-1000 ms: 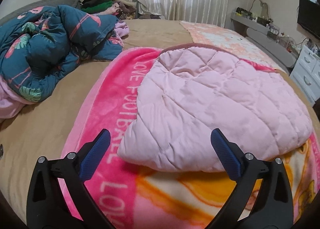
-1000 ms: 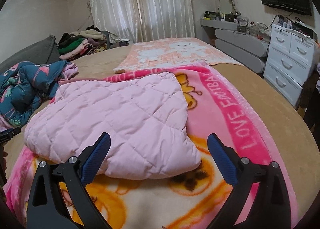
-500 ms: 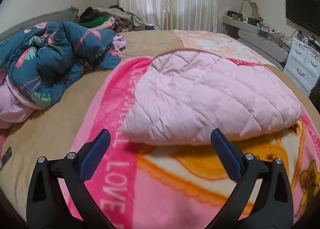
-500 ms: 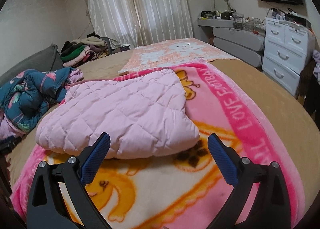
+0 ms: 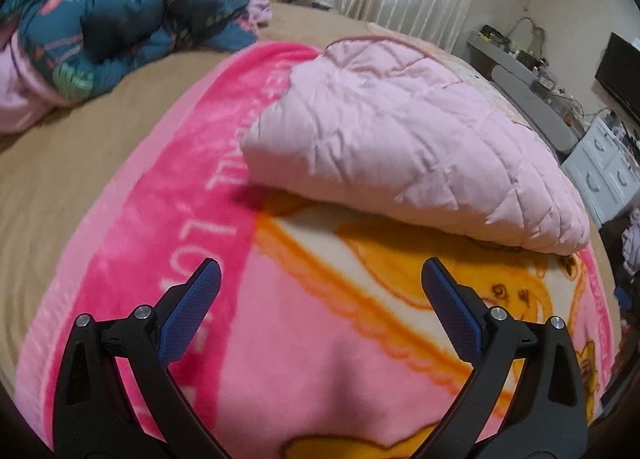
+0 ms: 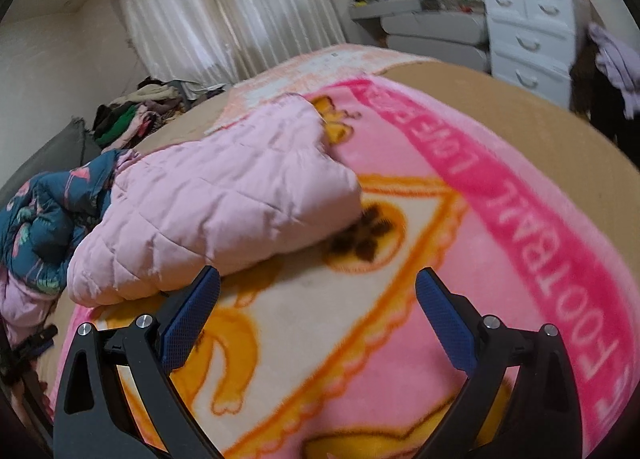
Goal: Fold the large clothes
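A bedroom with pale pleated curtains (image 6: 224, 7) along the top of both frames holds a wide bed under a tan cover (image 5: 80, 163). Spread across the middle and lower part of each view is a bright pink fleece blanket (image 5: 320, 359) with orange cartoon figures and white lettering along its darker border. On it, in the centre right of the left wrist view and the centre left of the right wrist view, lies the folded pale pink quilted garment (image 5: 408, 139), puffy and doubled over, its folded edge facing the cameras. A crumpled dark teal comforter (image 5: 112, 7) with a flamingo print fills the upper left of the left view. White drawers (image 6: 528, 47) stand at the upper right of the right view. The left gripper (image 5: 320, 287) spreads wide at the bottom of its frame, empty above the blanket. The right gripper (image 6: 318, 297) is likewise wide and empty, its left blue pad overlapping the garment's near corner in the picture.
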Demonstrator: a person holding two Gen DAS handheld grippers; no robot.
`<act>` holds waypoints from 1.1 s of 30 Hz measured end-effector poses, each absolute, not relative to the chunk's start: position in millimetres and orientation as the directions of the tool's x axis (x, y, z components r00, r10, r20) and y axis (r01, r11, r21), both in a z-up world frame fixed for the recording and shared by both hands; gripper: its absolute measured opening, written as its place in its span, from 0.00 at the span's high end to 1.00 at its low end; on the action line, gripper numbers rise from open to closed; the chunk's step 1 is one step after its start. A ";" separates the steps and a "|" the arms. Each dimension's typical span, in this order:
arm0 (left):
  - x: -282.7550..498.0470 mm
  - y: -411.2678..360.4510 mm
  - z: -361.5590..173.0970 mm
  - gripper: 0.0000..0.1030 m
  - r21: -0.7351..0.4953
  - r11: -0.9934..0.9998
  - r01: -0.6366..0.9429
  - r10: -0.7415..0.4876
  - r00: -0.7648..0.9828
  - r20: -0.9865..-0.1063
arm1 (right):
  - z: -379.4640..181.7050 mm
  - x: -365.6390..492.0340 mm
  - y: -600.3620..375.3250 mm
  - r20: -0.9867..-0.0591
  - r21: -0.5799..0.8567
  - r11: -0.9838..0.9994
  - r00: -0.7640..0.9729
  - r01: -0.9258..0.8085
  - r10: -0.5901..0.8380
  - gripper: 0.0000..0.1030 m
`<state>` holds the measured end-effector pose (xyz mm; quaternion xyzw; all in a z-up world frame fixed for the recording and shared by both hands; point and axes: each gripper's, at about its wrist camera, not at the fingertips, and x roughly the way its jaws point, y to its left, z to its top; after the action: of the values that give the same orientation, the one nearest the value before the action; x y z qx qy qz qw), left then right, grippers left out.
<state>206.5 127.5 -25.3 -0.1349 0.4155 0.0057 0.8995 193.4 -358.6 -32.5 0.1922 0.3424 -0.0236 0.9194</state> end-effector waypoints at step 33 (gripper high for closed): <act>341.0 169.1 -79.2 0.08 -0.643 0.659 -0.391 -0.284 0.662 -0.694 | -89.9 322.0 -358.7 -0.650 0.613 0.734 0.715 0.294 0.257 0.04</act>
<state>341.0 169.1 -79.2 -0.4118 0.4101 0.0329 0.8131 322.0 -358.7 -89.9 0.3648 0.3776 -0.0106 0.8510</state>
